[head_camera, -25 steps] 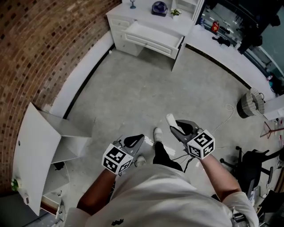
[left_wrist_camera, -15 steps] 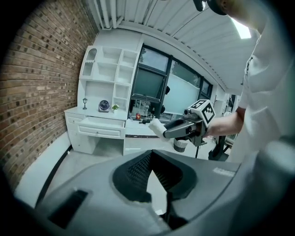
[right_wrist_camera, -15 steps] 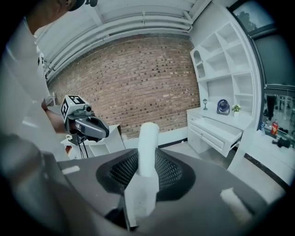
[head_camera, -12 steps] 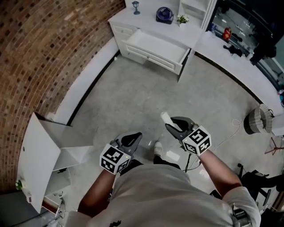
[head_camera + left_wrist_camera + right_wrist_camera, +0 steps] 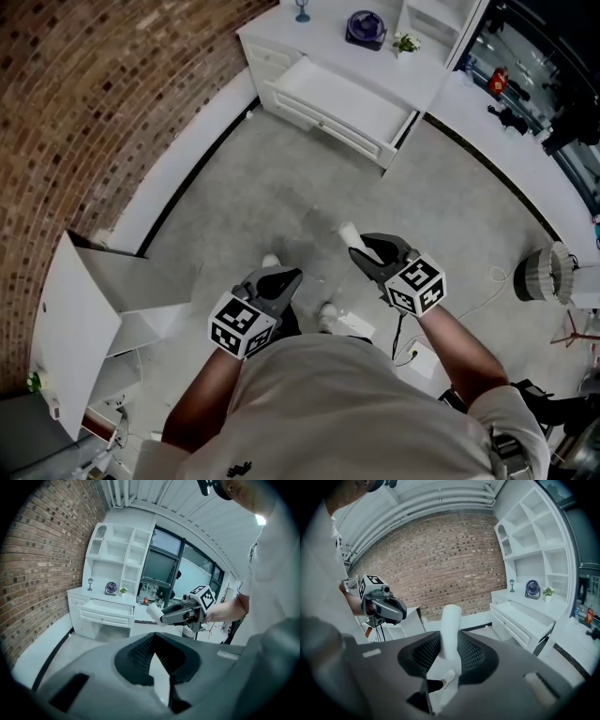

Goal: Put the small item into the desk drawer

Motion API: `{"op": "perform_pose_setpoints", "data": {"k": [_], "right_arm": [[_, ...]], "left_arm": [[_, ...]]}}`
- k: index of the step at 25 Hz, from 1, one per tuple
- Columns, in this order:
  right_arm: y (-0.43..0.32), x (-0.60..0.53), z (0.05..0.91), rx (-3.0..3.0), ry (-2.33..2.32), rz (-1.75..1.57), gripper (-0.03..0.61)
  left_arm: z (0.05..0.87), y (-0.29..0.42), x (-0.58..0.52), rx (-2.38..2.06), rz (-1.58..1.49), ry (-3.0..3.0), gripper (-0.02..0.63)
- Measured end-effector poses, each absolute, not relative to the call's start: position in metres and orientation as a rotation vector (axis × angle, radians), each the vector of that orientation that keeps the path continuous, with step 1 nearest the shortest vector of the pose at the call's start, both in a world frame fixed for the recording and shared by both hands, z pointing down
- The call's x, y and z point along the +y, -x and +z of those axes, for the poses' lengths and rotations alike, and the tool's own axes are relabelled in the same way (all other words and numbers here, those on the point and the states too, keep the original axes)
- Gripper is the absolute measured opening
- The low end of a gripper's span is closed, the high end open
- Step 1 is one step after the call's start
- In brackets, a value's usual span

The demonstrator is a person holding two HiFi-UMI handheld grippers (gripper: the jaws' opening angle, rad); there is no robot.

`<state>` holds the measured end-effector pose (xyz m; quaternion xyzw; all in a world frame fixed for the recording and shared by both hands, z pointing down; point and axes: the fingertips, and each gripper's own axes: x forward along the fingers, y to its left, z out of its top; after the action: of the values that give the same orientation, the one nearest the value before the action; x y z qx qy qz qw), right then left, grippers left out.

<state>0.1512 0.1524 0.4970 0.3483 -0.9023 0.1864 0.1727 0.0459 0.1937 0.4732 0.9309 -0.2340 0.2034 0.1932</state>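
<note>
We face the desk (image 5: 281, 33), whose open drawer (image 5: 349, 101) lies well ahead across the floor. Our right gripper (image 5: 364, 251) is nearer to it, jaws partly apart and clamped on the small white tube (image 5: 349, 232), which points toward the drawer. The left gripper (image 5: 286, 277) is empty, its jaws meeting at the tips.

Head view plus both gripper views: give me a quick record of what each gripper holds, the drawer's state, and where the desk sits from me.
right gripper: shut on white cylindrical item, which sticks out past the jaws
left gripper: jaws together, nothing between them
drawer: pulled open, looks empty
desk: white, ahead across the floor, beside the brick wall
step: item not yet in drawer
</note>
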Motion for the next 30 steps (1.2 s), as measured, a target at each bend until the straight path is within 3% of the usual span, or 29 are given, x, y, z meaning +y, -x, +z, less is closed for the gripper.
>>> {"op": "perform_pose_setpoints", "data": {"k": [11, 23, 30], "right_arm": [[-0.118, 0.017, 0.494, -2.466, -1.079, 0.507, 0.127], [-0.052, -0.131, 0.501, -2.376, -1.092, 0.459, 0.129], [-0.063, -0.22, 0.511, -2.325, -1.083, 0.428, 0.129]], "left_arm": [[0.471, -0.005, 0.05, -0.533, 0.545, -2.68, 0.006], [0.472, 0.093, -0.087, -0.554, 0.52, -2.675, 0.006], [0.481, 0.108, -0.137, -0.628, 0.481, -2.634, 0.006]]}}
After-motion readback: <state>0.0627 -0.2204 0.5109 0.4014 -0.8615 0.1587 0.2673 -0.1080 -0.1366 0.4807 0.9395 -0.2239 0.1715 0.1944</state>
